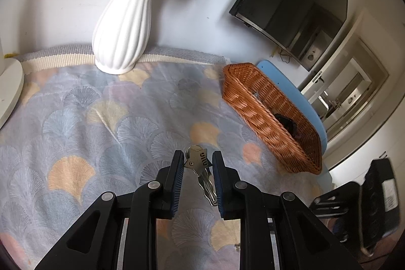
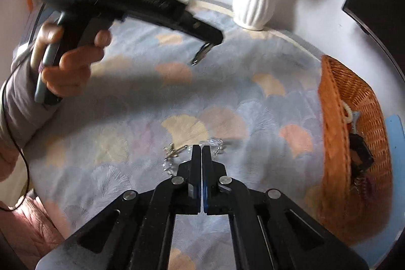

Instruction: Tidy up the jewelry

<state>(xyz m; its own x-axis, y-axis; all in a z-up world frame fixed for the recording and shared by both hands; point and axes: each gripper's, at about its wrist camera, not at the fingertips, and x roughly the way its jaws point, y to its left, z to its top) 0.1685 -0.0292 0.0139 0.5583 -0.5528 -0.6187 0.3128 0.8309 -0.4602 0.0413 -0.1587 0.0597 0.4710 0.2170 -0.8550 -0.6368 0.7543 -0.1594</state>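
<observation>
Carefully Now: Keys Up, Chain Pinched, Basket Waiting

Seen along its own fingers, the left gripper (image 1: pixel 198 156) hangs above the cloth (image 1: pixel 88 123) with a bunch of keys (image 1: pixel 200 168) clamped between its narrowly set pads, the blades dangling down toward the camera. From the right wrist view, the right gripper (image 2: pixel 201 151) has its jaws pressed together at the cloth, right at a thin silvery chain (image 2: pixel 177 152) that trails to either side of the tips; the blur hides whether a link is truly caught. The wicker basket (image 1: pixel 265 113) sits near the cloth's right edge, already holding dark pieces and, in the right view, a pale beaded strand (image 2: pixel 348 113). A white vase (image 1: pixel 121 24) of blue flowers stands at the back.

Doing this step well likely means lifting the right gripper slowly and checking that the chain rises with it before swinging toward the basket. A snag on the woven cloth, or a slip from a shallow pinch, looks the main risk. The keys should stay level and clear of the chain's path.
</observation>
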